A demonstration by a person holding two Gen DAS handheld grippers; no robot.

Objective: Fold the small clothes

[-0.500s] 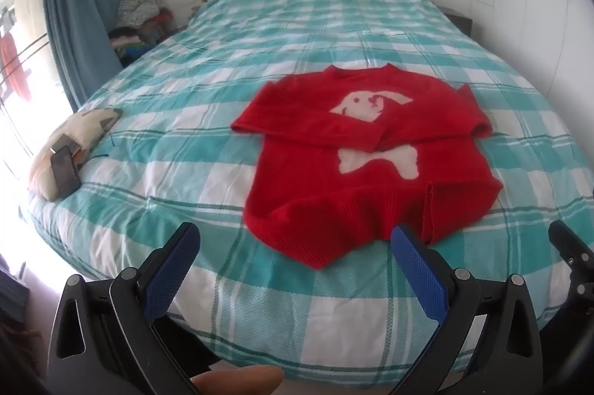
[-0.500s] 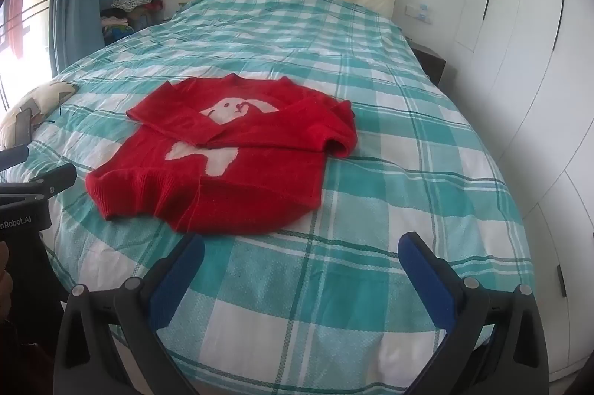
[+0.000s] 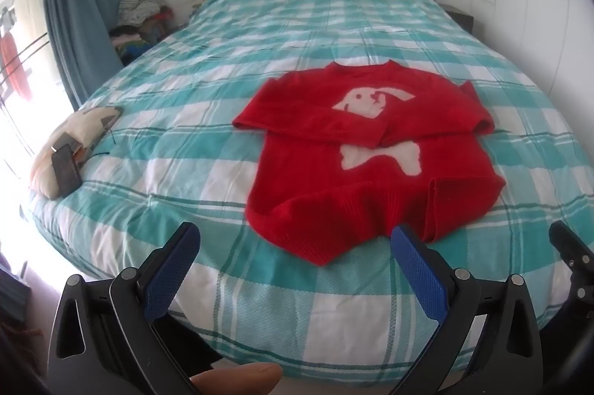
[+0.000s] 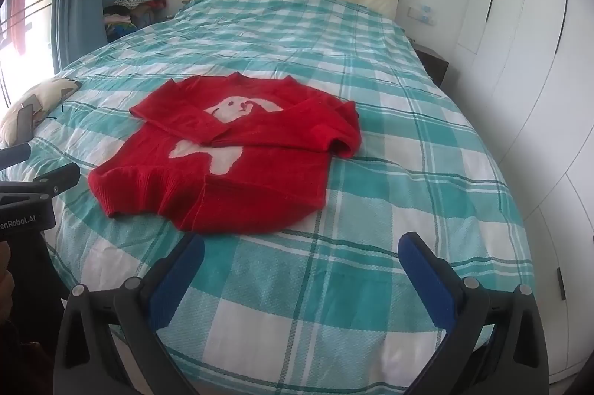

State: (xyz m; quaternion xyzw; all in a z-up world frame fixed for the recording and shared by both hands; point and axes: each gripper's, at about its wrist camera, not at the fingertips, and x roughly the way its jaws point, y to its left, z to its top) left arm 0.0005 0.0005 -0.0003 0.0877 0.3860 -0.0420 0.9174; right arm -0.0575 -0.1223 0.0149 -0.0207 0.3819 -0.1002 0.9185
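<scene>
1. Holding both grippers over the foot of the bed (image 3: 230, 105), we keep the left gripper (image 3: 295, 268) at the bottom of the left wrist view with its jaws spread wide and nothing between them.
2. We hold the right gripper (image 4: 300, 268) at the bottom of the right wrist view, its jaws likewise wide apart and empty.
3. We see the red sweater (image 3: 371, 157) lying flat on the teal-and-white checked bedspread, right of centre in the left wrist view and left of centre in the right wrist view (image 4: 230, 150).
4. We note both sleeves are folded across its chest, partly covering the white rabbit motif, and one lower corner of the hem is turned over.
5. We find the hem nearest us; the left gripper's right fingertip (image 3: 408, 246) sits just below it in the frame, though we cannot tell whether they touch.
6. We spot a cream pillow (image 3: 74, 142) with a dark phone (image 3: 65, 166) on it at the left edge of the frame.
7. We see a pile of clothes (image 3: 143, 20) beside the blue curtain (image 3: 81, 5) at upper left.
</scene>
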